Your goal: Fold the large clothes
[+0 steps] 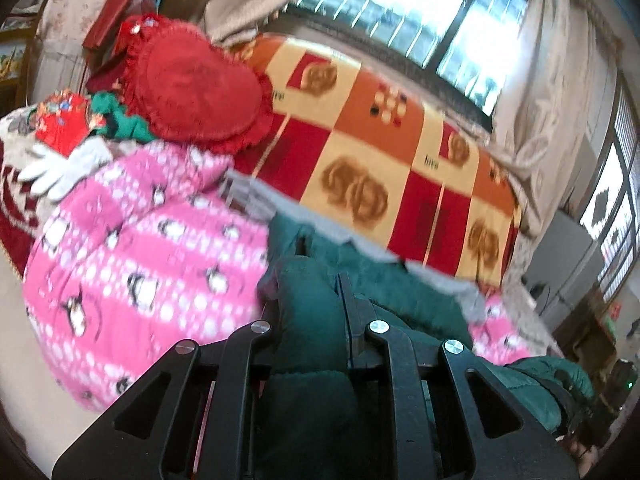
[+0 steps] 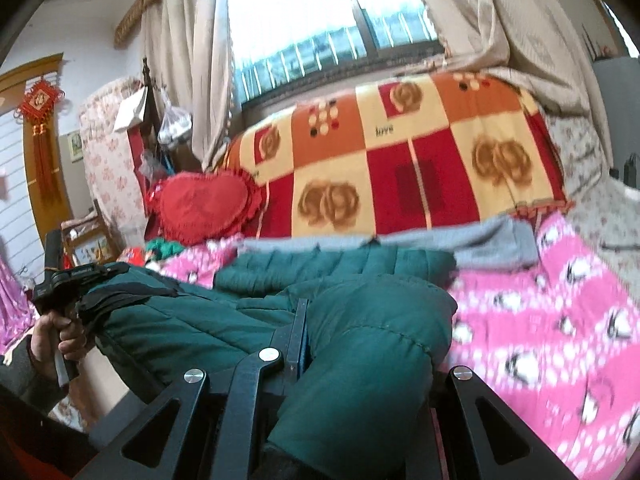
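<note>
A dark green puffer jacket with a grey hood lies across a pink penguin-print blanket on the bed. My left gripper is shut on a fold of the green jacket; the jacket bulges between its fingers. My right gripper is shut on another thick fold of the jacket, which covers its right finger. The left gripper also shows in the right wrist view, held in a hand at the jacket's left end.
A red heart cushion and a folded red, orange and cream blanket lie behind the jacket under the window. A white glove lies on the pink blanket. Curtains hang at both sides.
</note>
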